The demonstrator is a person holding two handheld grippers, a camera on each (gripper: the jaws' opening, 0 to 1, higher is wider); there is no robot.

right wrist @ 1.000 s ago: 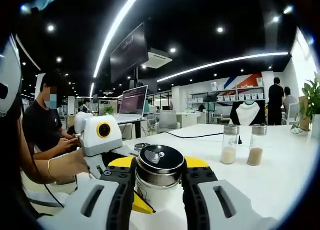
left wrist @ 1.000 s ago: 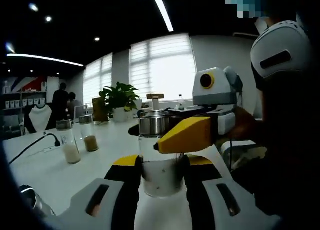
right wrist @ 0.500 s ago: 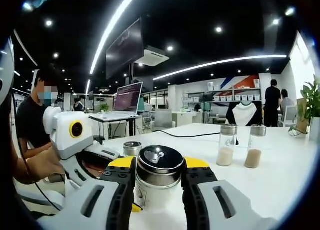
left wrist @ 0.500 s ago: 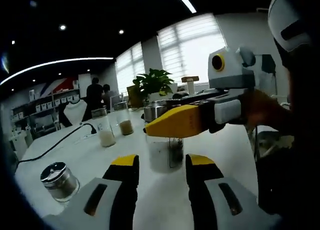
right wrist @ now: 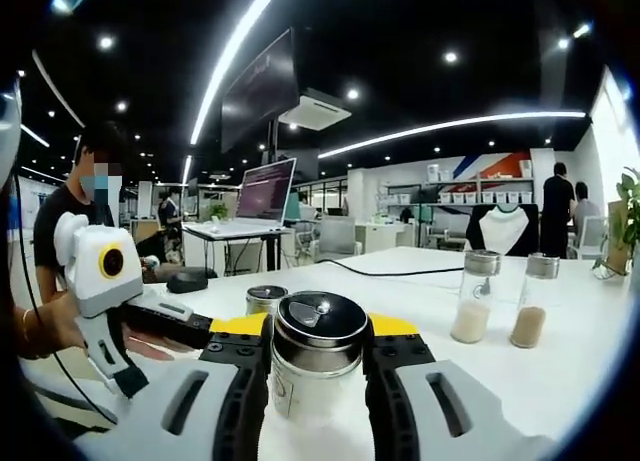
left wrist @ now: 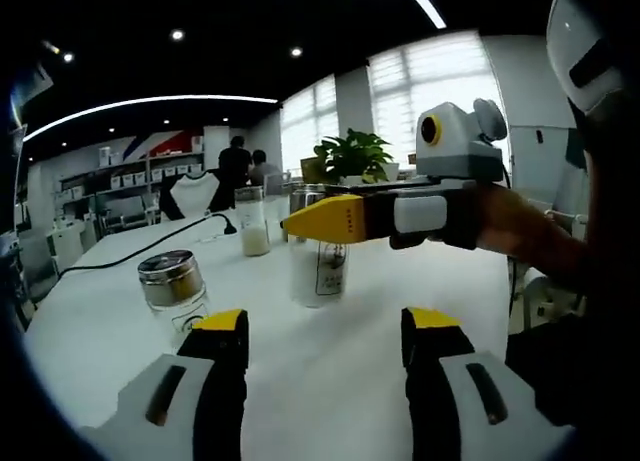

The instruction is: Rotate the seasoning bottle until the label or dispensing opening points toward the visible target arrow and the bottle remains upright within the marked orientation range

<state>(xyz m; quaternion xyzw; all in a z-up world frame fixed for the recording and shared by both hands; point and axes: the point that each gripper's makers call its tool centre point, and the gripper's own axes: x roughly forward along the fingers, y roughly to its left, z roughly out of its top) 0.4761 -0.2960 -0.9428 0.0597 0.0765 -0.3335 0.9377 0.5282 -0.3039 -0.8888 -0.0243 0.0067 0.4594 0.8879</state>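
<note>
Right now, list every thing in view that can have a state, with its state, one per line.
seasoning bottle: upright on the table, lid on, clamped at the lid.
right gripper: shut on the seasoning bottle.
left gripper: open, holding nothing.
short jar: upright, capped, free.
two tall bottles: upright, capped, partly filled.
laptop: open, screen lit.

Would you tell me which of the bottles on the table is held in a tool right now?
The seasoning bottle with the metal cap, clamped by the right tool. The short jar and the two tall bottles stand free.
</note>
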